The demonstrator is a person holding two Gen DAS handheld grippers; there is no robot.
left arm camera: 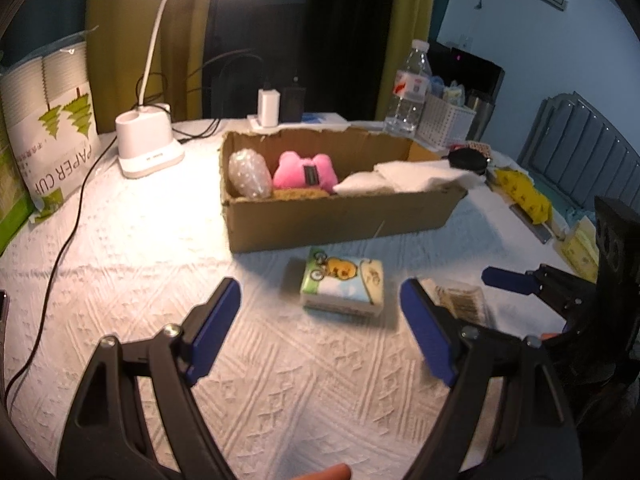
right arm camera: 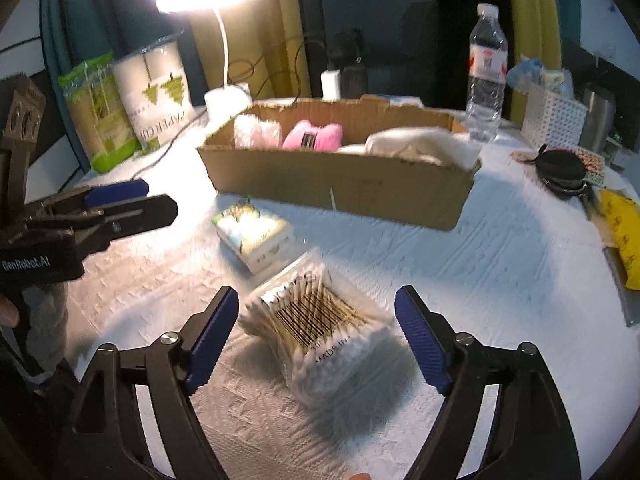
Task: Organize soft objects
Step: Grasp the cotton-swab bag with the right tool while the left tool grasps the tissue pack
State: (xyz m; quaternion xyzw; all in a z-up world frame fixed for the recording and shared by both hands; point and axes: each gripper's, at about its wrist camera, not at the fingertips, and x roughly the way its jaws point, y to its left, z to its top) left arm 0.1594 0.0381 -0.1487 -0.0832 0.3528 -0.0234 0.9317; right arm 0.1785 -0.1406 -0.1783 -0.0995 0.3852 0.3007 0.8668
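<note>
A small printed tissue pack [left arm camera: 342, 286] lies on the white tablecloth, just ahead of my open left gripper [left arm camera: 320, 332], whose blue pads stand apart with nothing between them. A clear bag of cotton swabs [right arm camera: 316, 332] lies between the wide-apart pads of my right gripper [right arm camera: 316, 340], which do not touch it. Behind both stands an open cardboard box [left arm camera: 340, 216] holding a bubble-wrap bundle [left arm camera: 249, 174], a pink plush [left arm camera: 306, 172] and white folded cloth [left arm camera: 416, 176]. The same box [right arm camera: 340, 176] and tissue pack [right arm camera: 254, 236] show in the right wrist view.
A lit desk lamp [left arm camera: 148, 148] and a paper-cup bag [left arm camera: 52, 128] stand at the left, with cables across the cloth. A water bottle [left arm camera: 408, 92], a white basket [left arm camera: 446, 120], a black round pouch [right arm camera: 560, 170] and a yellow packet [right arm camera: 624, 236] crowd the right side.
</note>
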